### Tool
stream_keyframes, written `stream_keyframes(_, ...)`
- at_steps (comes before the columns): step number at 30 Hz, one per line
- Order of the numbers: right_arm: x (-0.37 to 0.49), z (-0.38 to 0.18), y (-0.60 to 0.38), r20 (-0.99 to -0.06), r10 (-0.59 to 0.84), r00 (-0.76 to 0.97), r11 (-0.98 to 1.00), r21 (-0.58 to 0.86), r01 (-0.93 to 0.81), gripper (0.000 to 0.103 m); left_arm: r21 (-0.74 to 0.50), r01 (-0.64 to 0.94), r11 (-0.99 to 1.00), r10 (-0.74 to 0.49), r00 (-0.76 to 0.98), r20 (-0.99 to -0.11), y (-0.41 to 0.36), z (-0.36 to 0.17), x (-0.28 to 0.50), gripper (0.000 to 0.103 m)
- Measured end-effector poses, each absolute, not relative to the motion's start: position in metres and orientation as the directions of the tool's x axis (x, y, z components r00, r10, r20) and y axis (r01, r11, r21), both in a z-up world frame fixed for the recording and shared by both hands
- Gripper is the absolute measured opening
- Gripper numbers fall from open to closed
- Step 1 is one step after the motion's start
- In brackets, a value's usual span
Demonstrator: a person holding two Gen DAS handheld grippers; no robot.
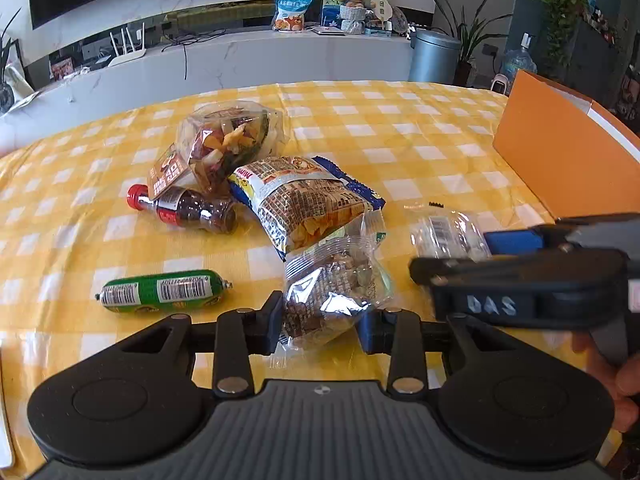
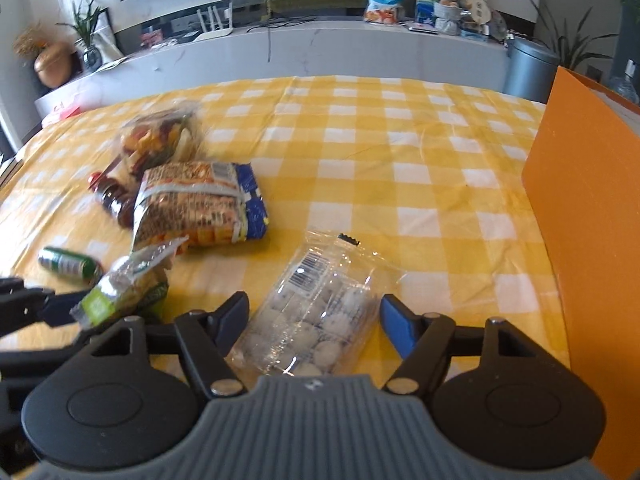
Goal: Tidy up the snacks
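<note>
My left gripper (image 1: pixel 322 324) is shut on a clear bag of brown nut snacks (image 1: pixel 336 288), held just above the yellow checked tablecloth (image 1: pixel 400 140). In the right wrist view that bag (image 2: pixel 120 292) shows its green label at the left, with the left gripper (image 2: pixel 64 308) beside it. My right gripper (image 2: pixel 314 320) is open, its jaws on either side of a clear packet of white round sweets (image 2: pixel 316 312) that lies flat on the cloth. Small gaps show between the pads and the packet. In the left wrist view the right gripper (image 1: pixel 460 256) hangs over this packet (image 1: pixel 448 232).
A green sausage (image 1: pixel 160 292), a red-capped cola bottle (image 1: pixel 188 210), a printed chip bag (image 1: pixel 304 204) and a bag of mixed dried fruit (image 1: pixel 228 140) lie left of centre. An orange box (image 2: pixel 588 220) stands along the table's right edge. A person's hand (image 1: pixel 624 384) holds the right gripper.
</note>
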State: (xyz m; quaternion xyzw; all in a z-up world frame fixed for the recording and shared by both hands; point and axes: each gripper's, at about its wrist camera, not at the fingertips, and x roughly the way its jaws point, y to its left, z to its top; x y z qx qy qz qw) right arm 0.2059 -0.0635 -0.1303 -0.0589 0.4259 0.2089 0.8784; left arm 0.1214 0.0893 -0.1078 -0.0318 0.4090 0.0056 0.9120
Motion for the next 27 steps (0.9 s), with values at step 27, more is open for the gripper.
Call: stream_keyframes(27, 0.176, -0.126, -0.091, -0.778, 0.341, 0.528, 0.863, 0.036, -0.504, 0.05, 0.027, -0.03, 0.999, 0.04, 0.671, -0.741, 0.073, -0.108, 0.117, 0.041)
